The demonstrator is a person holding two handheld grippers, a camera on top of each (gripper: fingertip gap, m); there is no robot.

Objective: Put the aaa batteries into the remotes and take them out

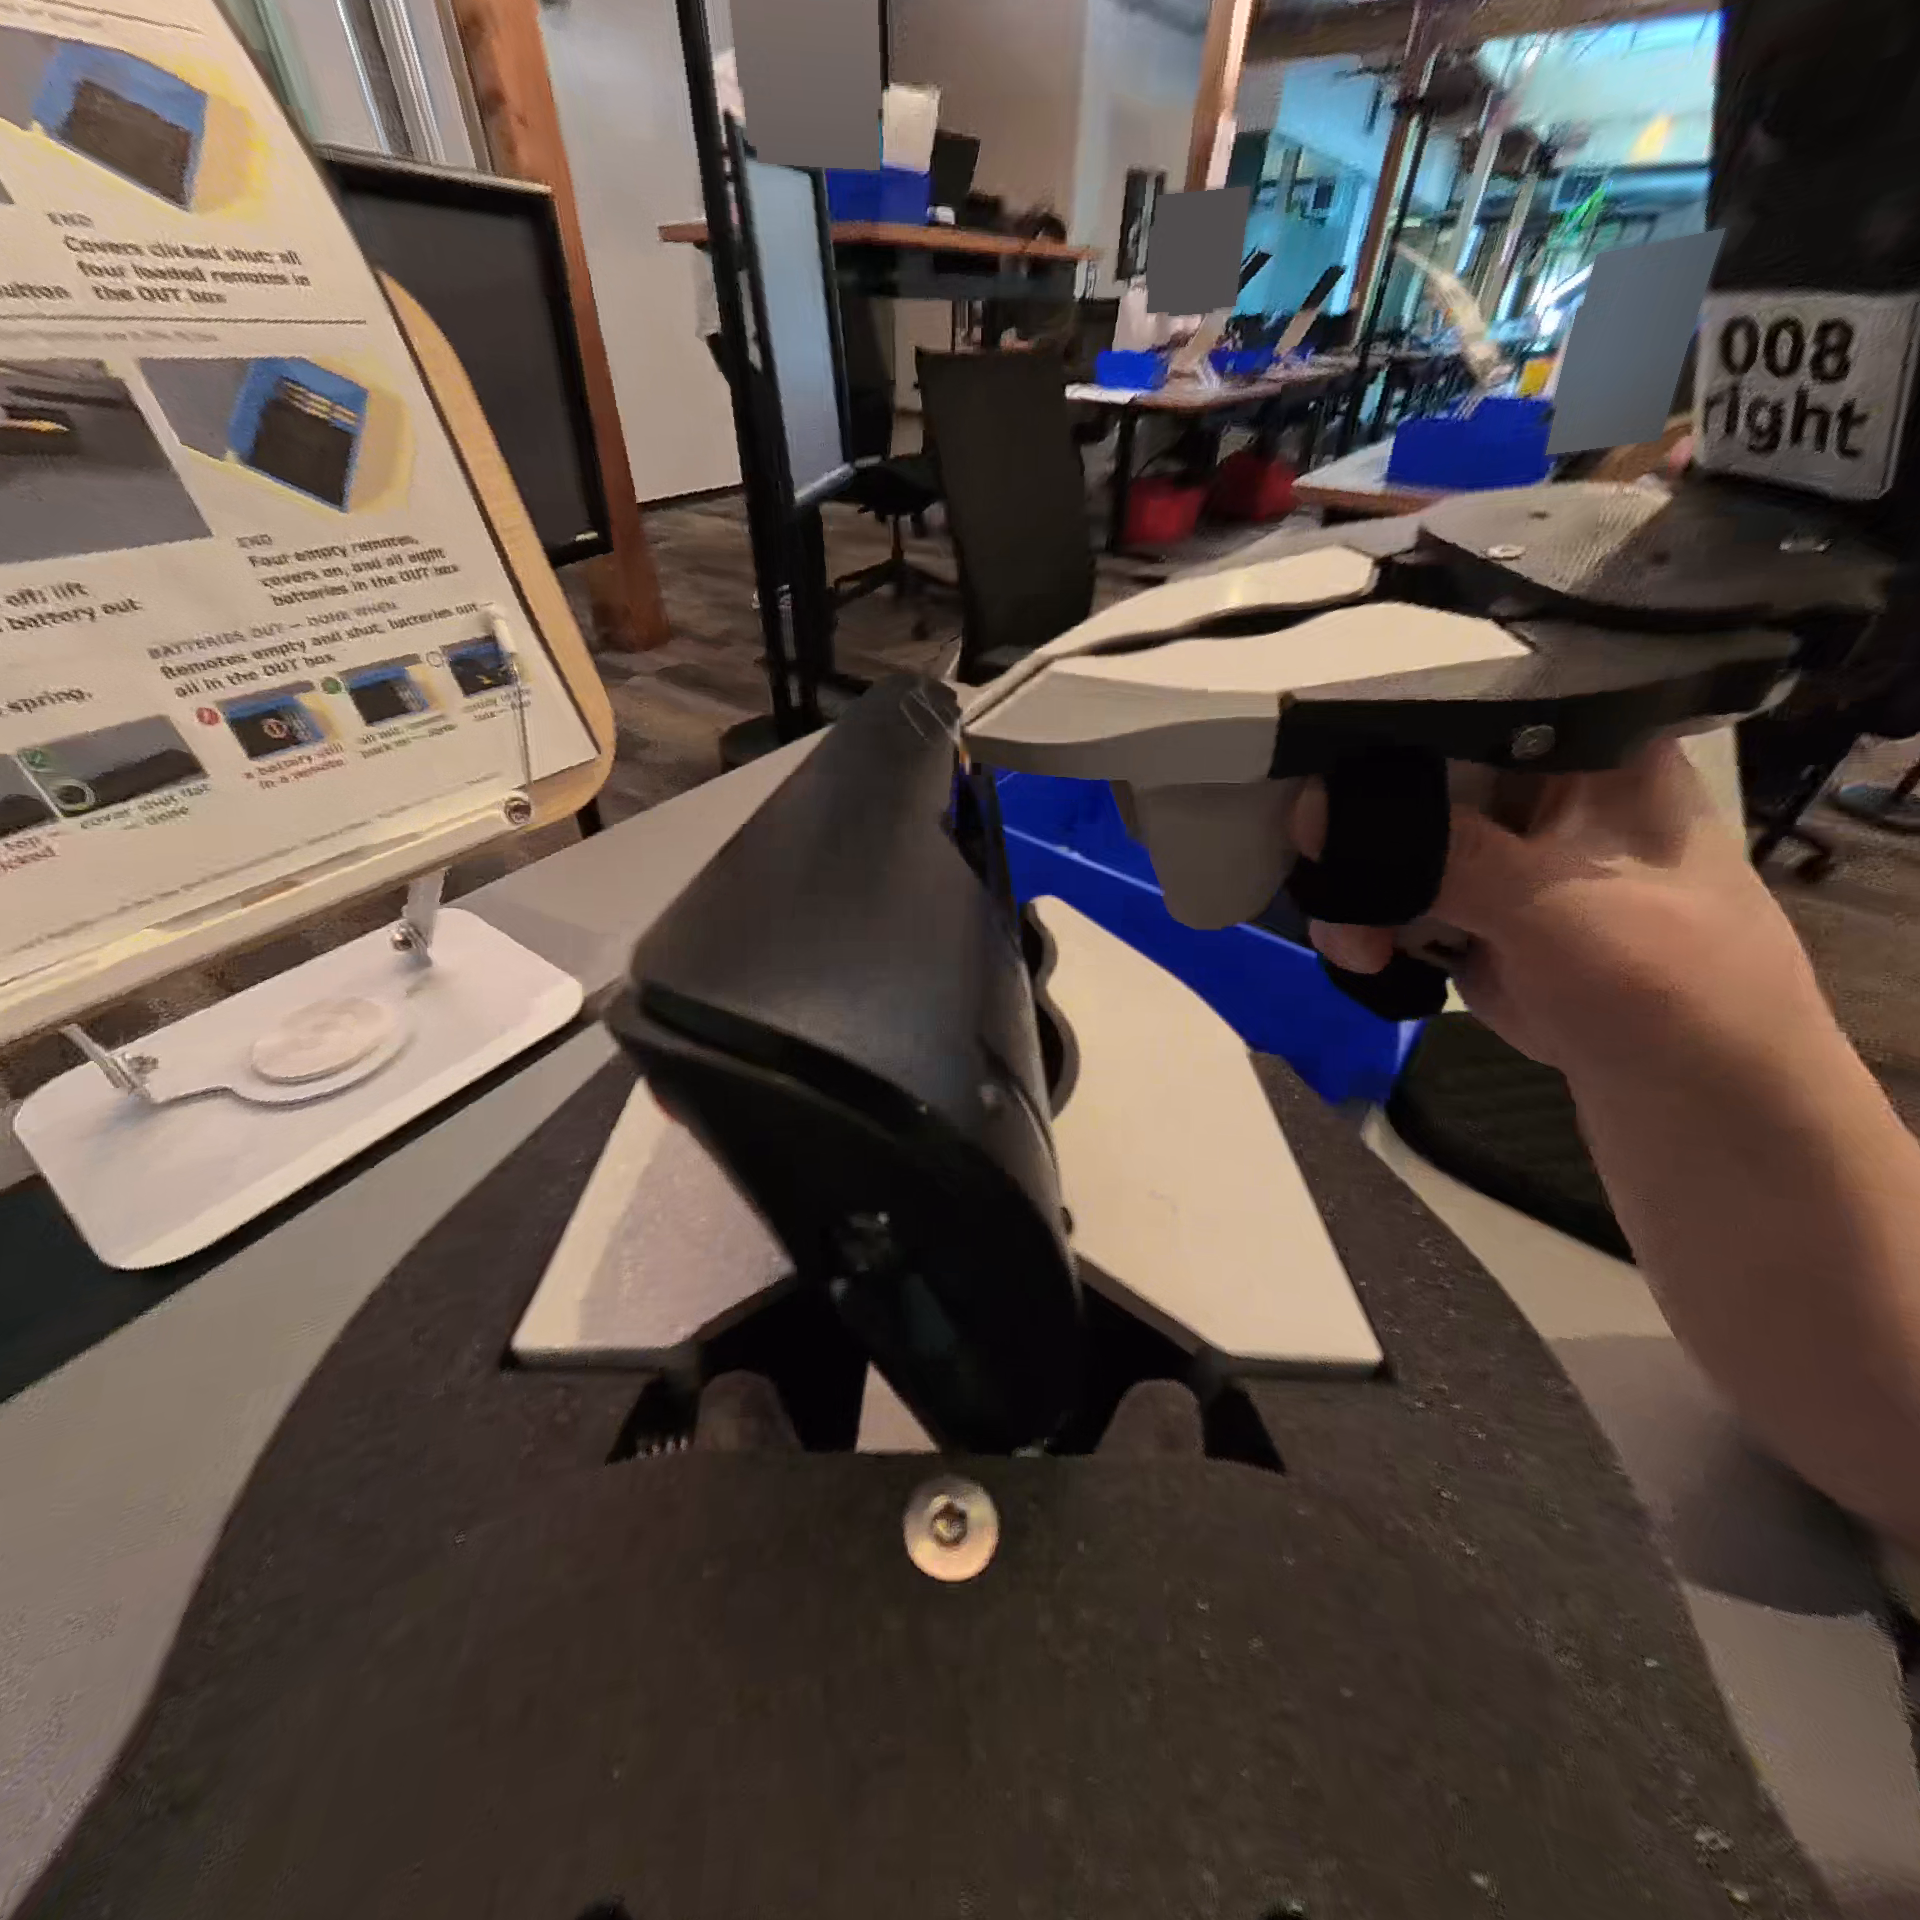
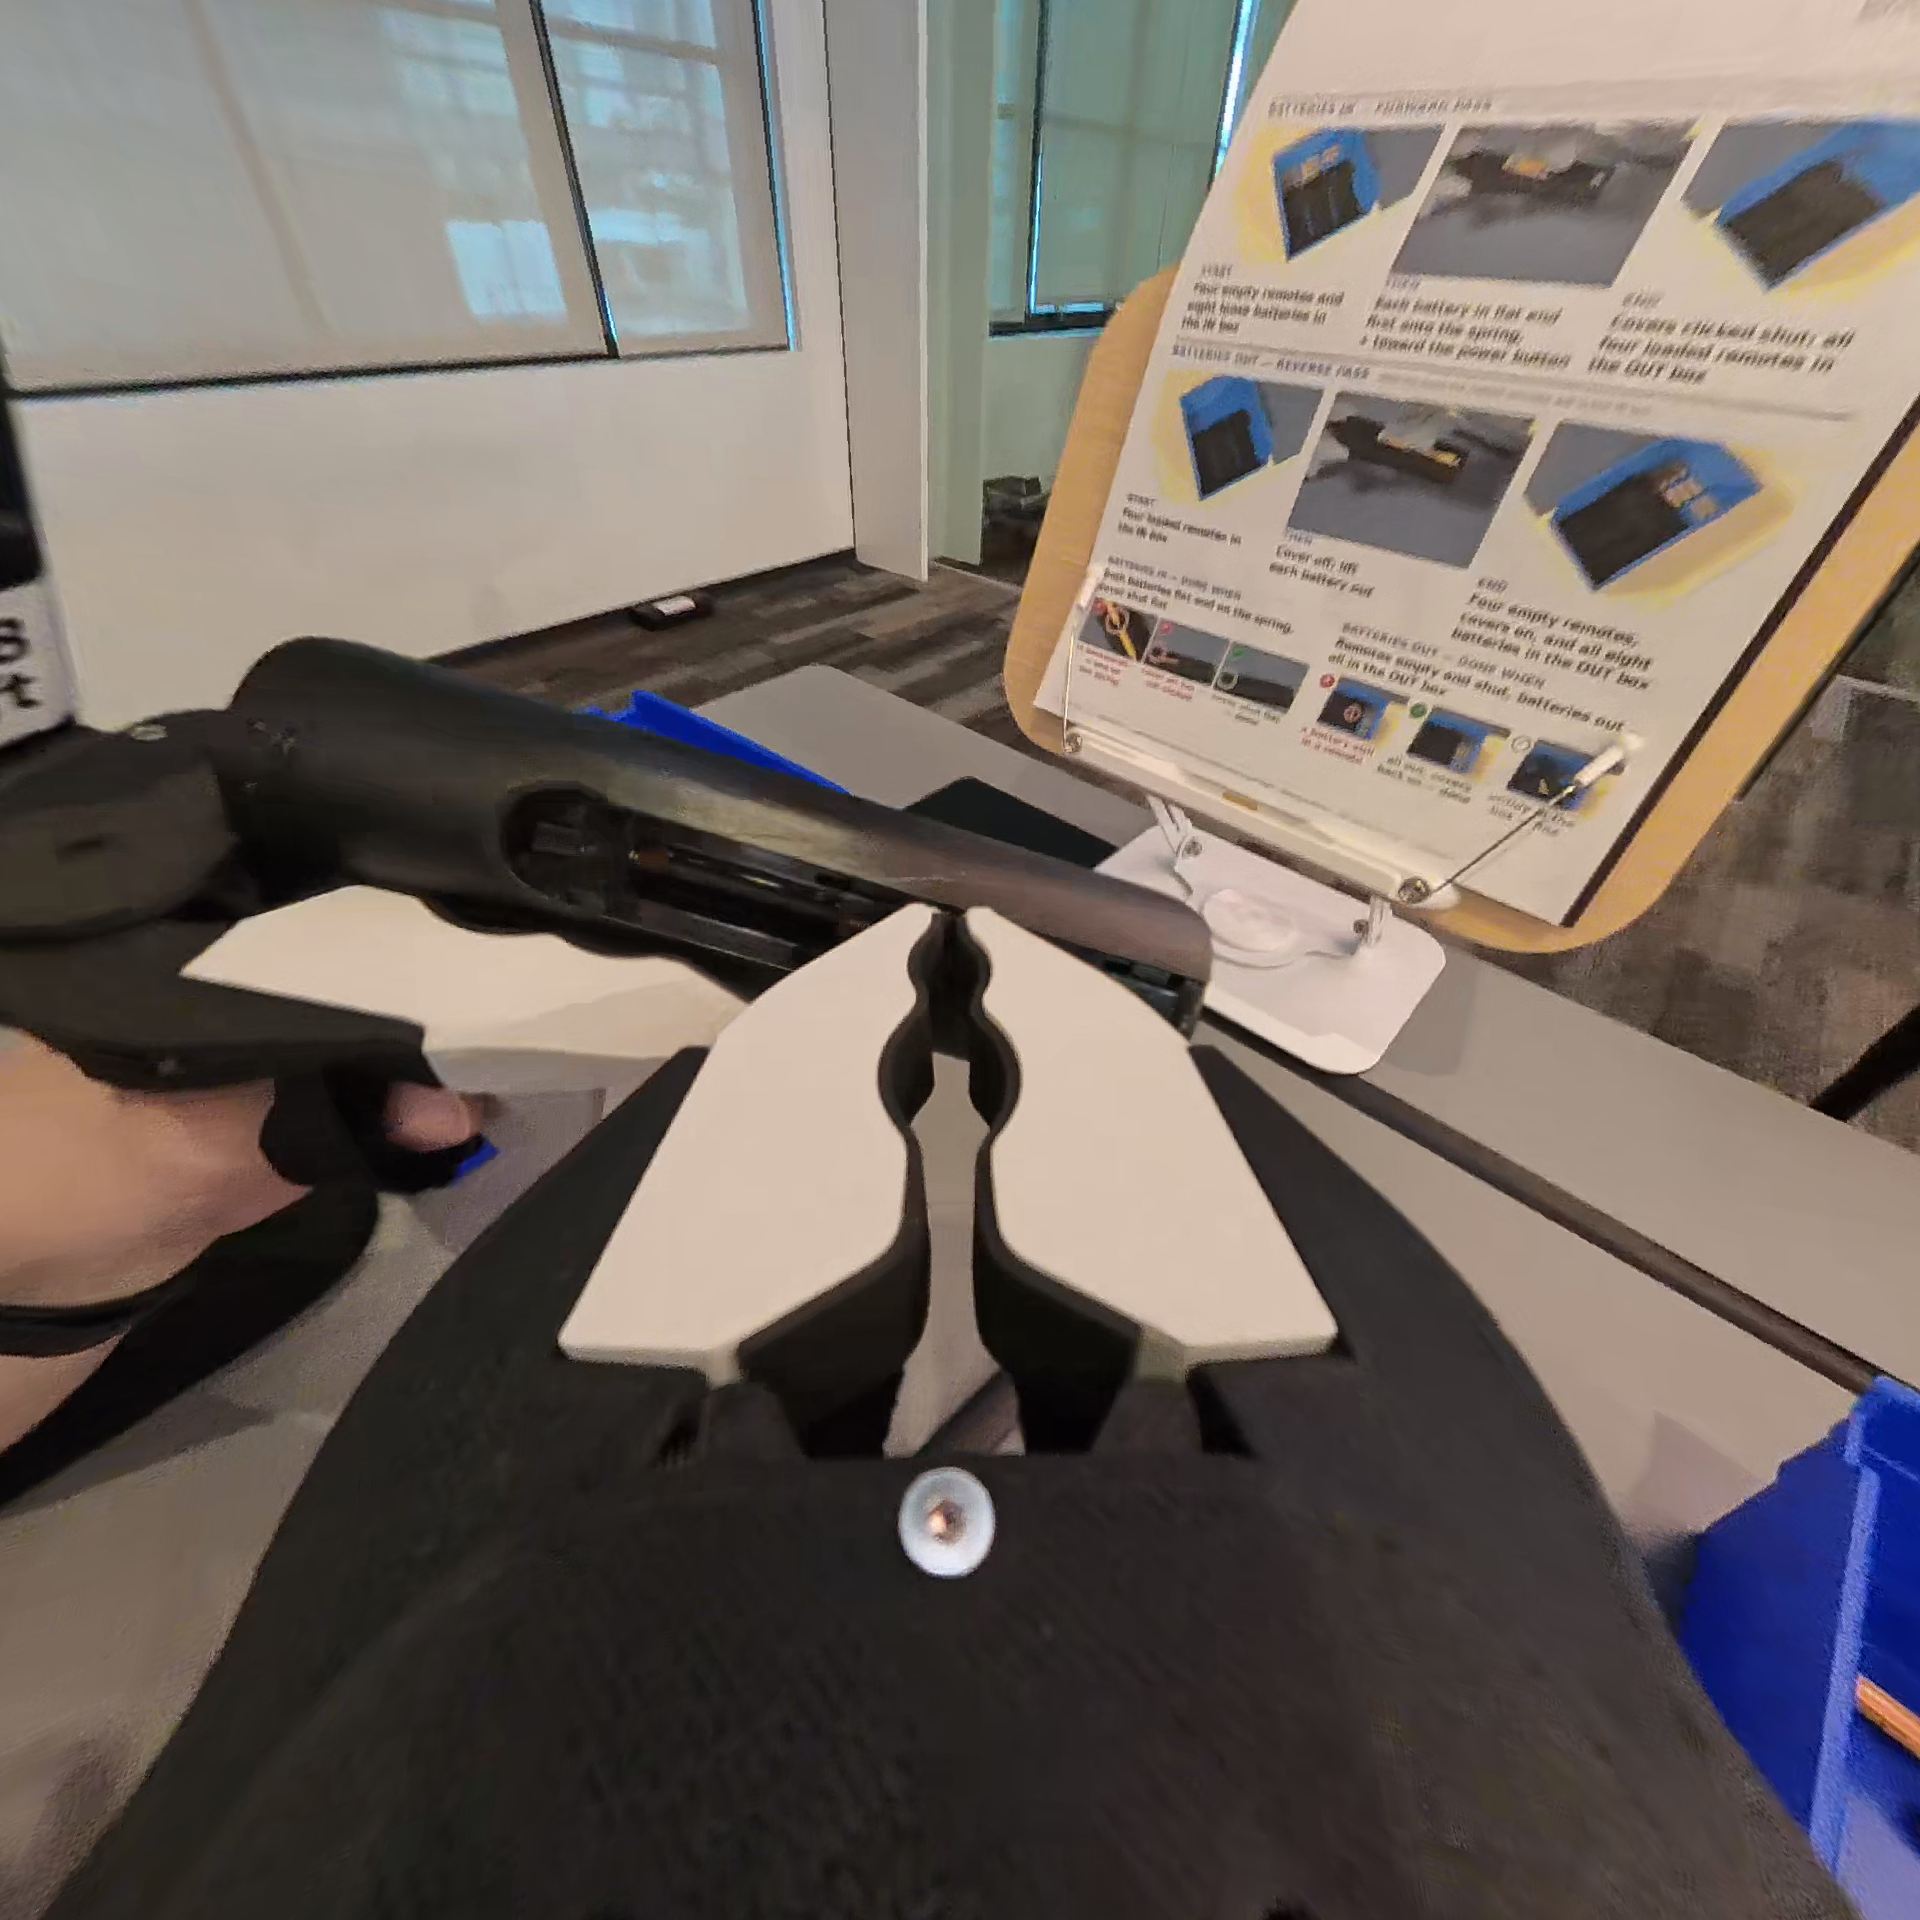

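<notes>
Black remote [image 1: 831, 1039], blue bin [image 1: 1195, 935], grey table [image 2: 1558, 1143].

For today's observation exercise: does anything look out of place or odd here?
Yes. The black plastic remote, held off the grey table by the left hand-held gripper, has its battery compartment exposed, while the right hand-held gripper is pinched shut at its edge.

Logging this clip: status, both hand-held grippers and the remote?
Left hand-held gripper shut on remote, held off the table. Right hand-held gripper shut, tips at the remote's open battery bay. Nothing blocking.
</notes>
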